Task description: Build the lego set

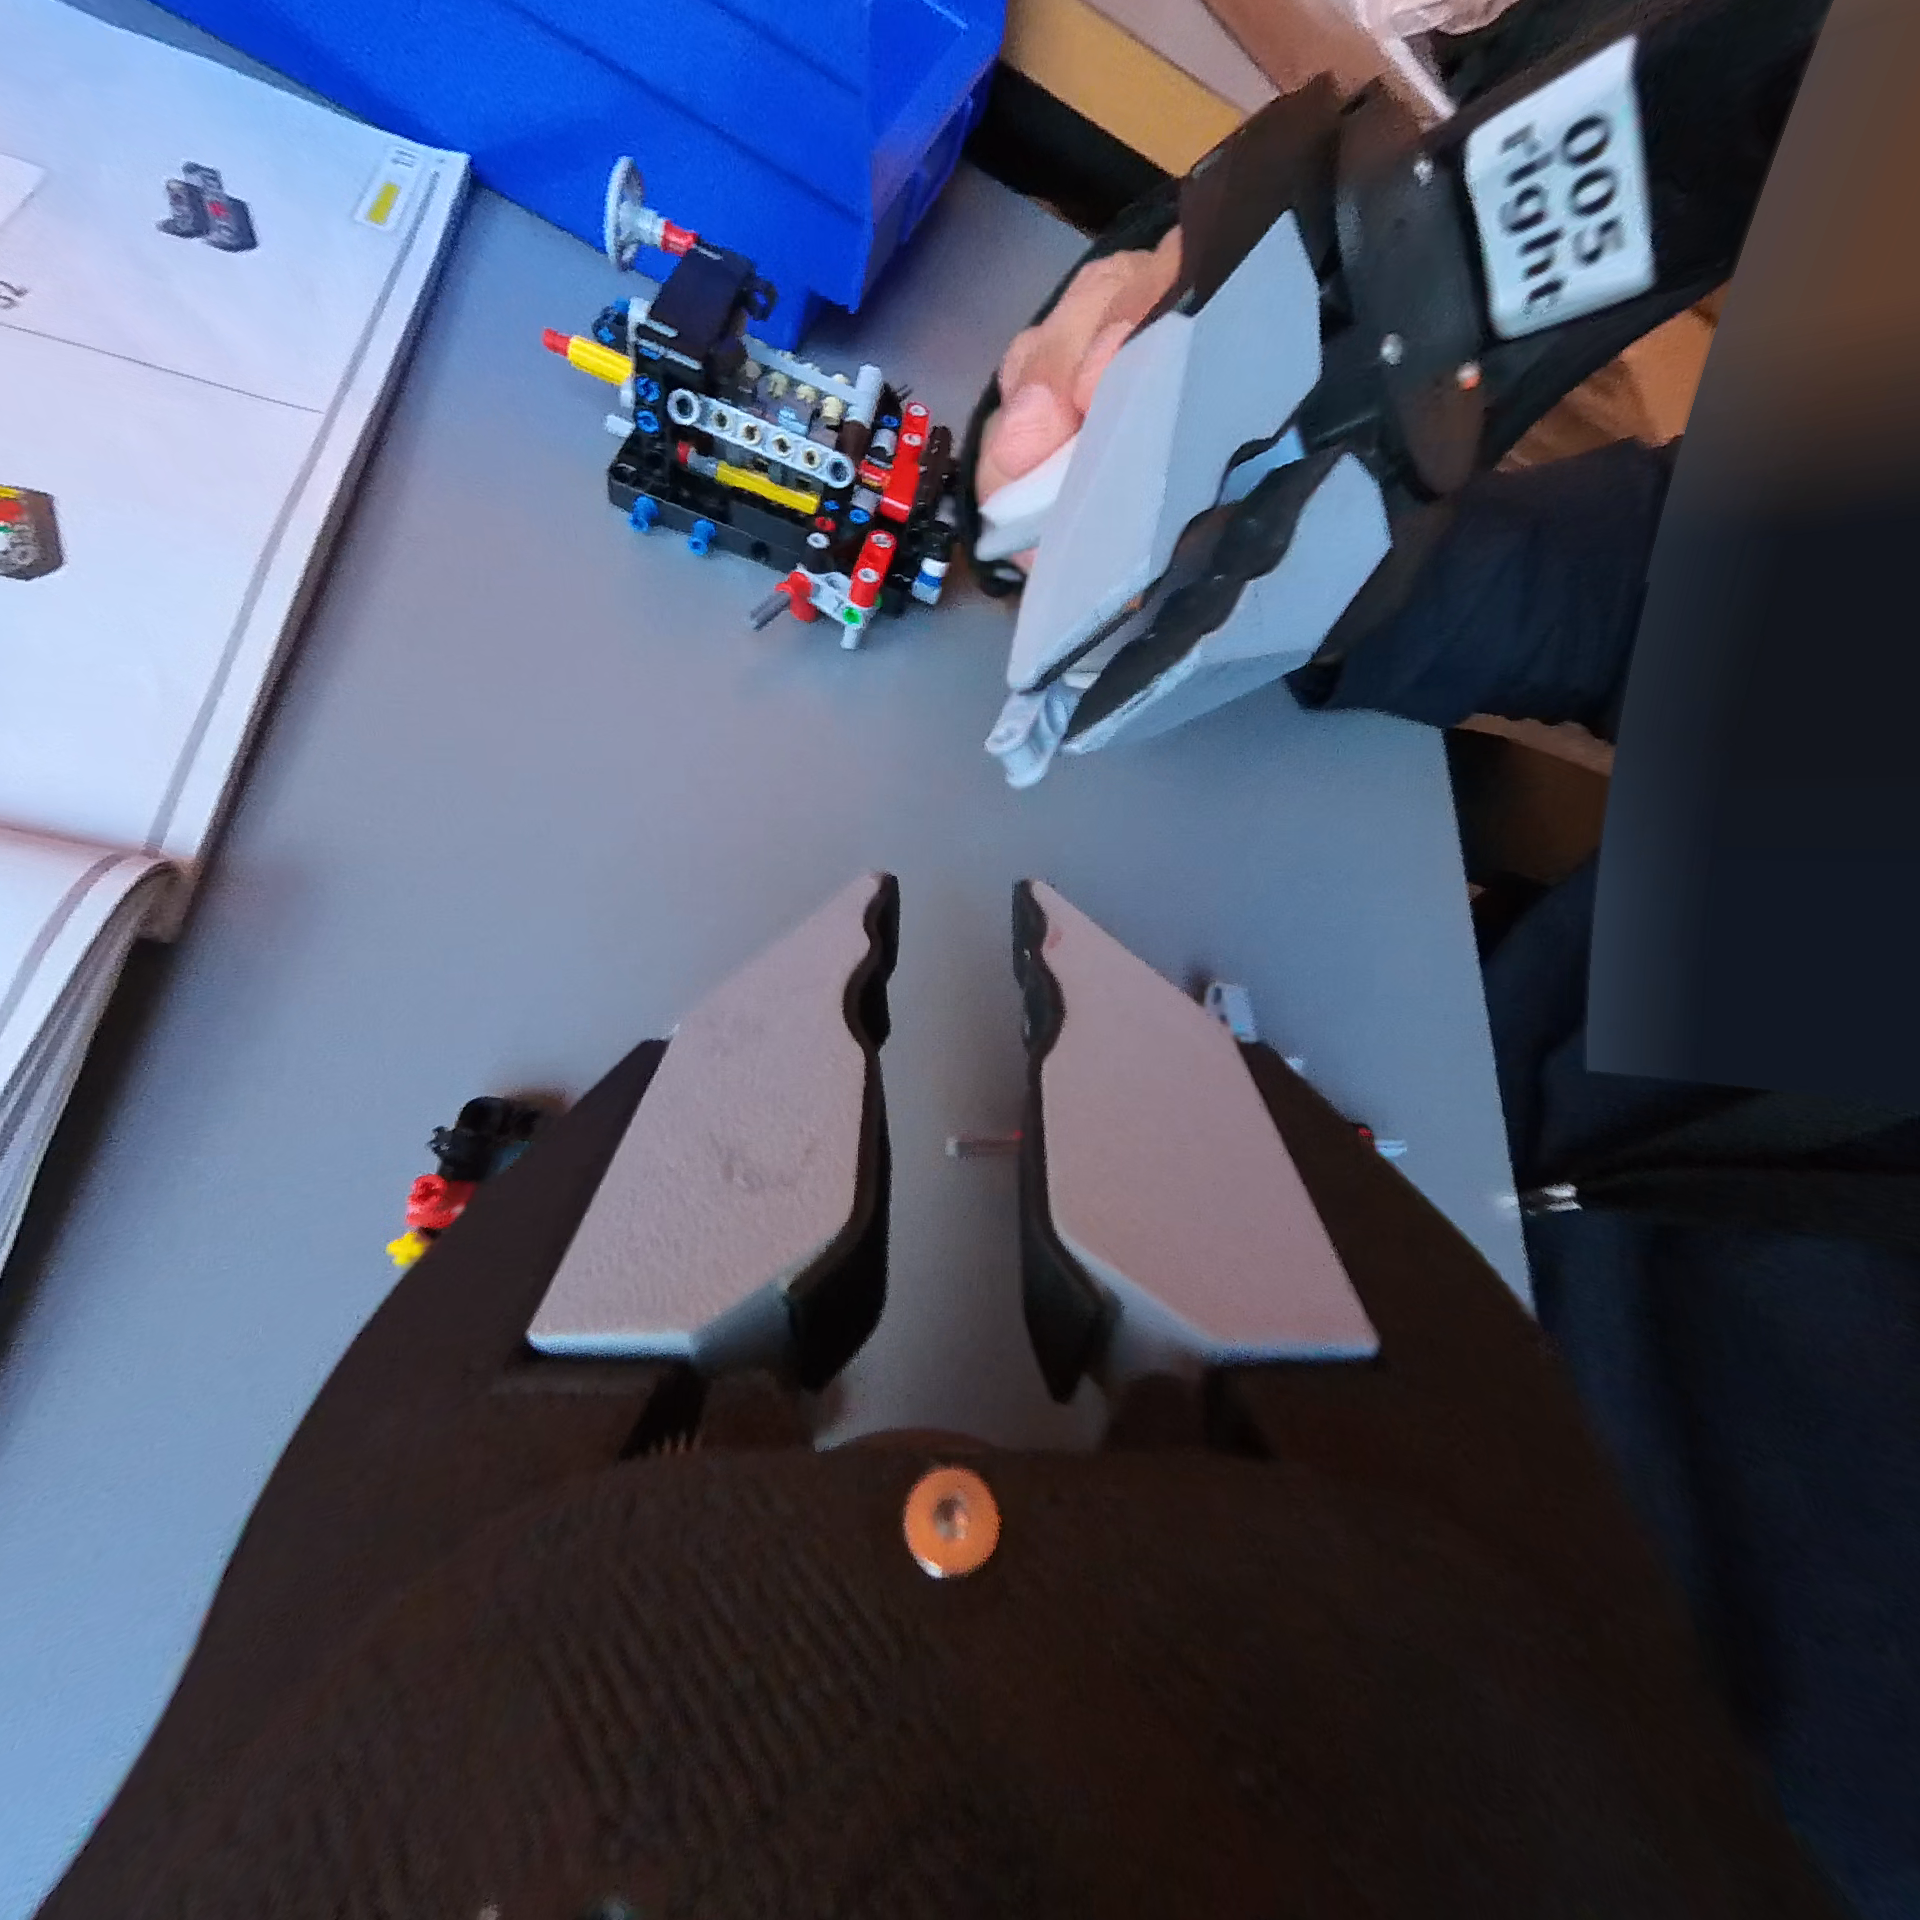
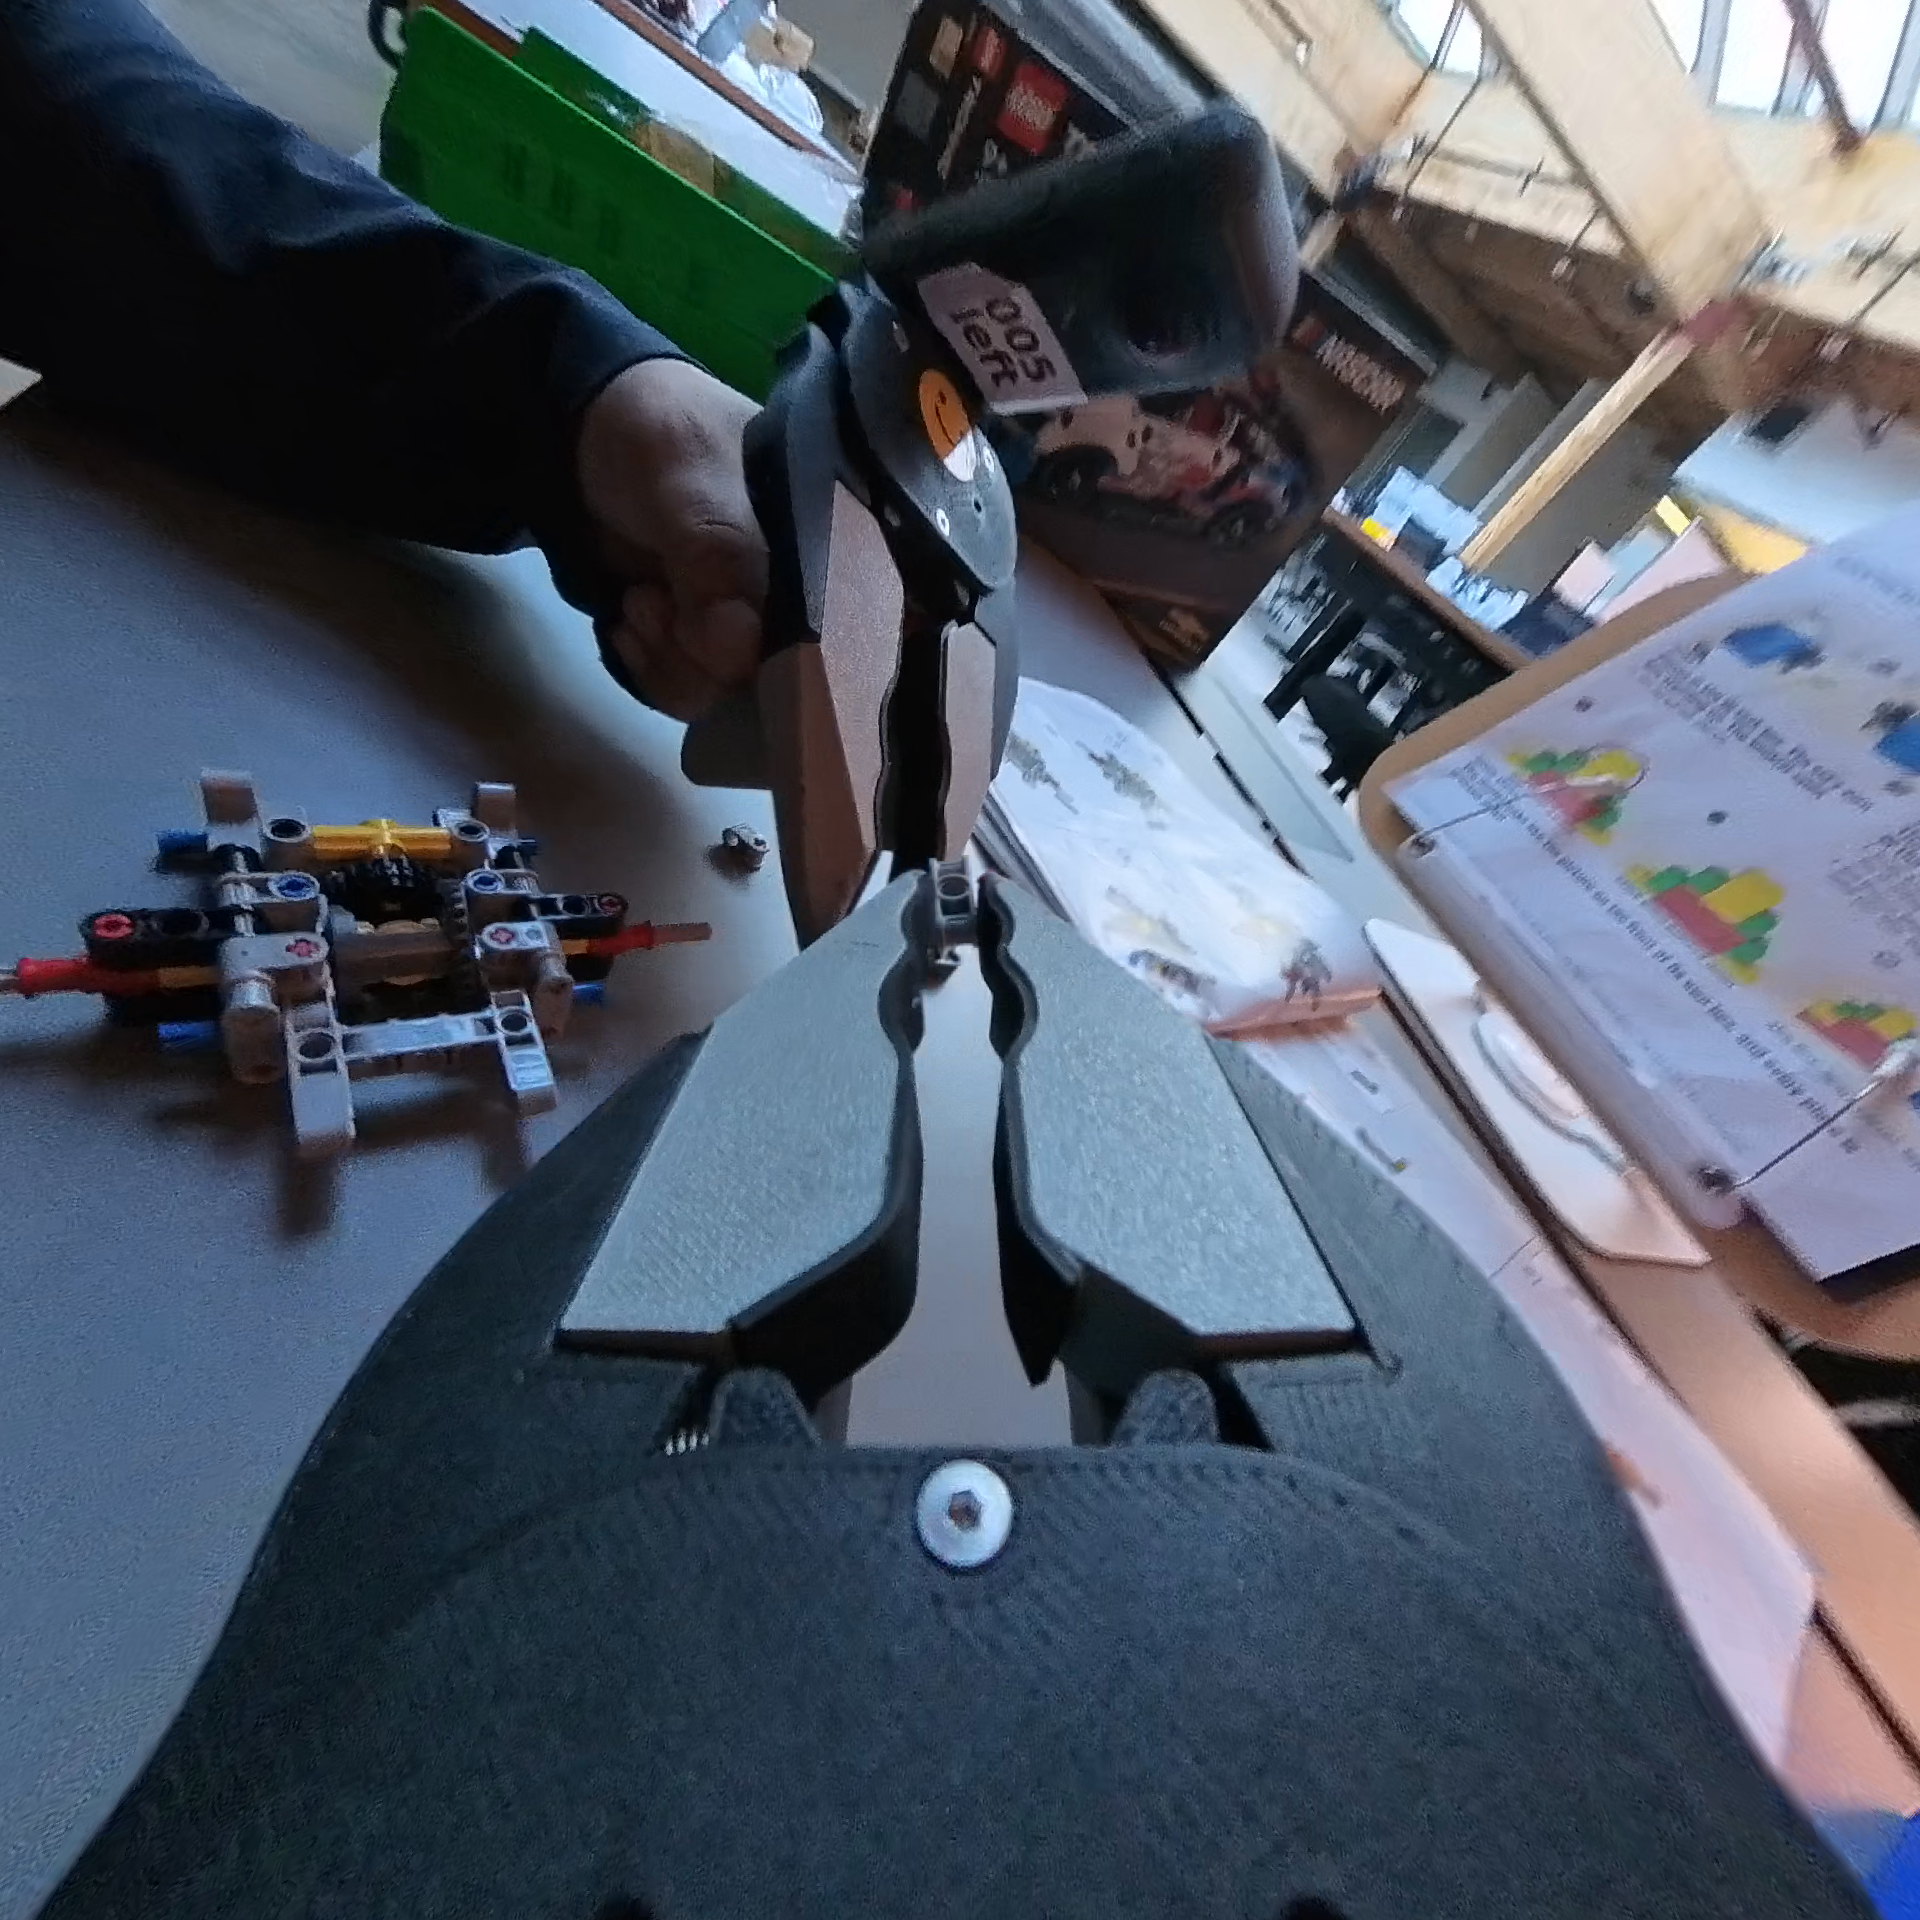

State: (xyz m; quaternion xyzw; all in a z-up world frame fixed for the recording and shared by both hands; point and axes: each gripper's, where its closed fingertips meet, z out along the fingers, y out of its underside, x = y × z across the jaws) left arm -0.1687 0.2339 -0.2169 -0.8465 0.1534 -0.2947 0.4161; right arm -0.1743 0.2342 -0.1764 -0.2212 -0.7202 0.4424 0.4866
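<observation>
Right tongs [image 2: 951, 914] pinch a small grey connector piece [image 2: 948, 906]; left tongs [image 1: 956, 894] open and empty above the worktop [image 1: 623, 831], brick model [image 1: 769, 457] near

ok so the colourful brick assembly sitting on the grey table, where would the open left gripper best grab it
Probably across the long black base beam of the brick assembly, coming down from above with the left gripper. That beam looks straight and flat-sided, and it lies flat on the table. The thin red and yellow axles sticking out of the ends look like poor holds.
</observation>
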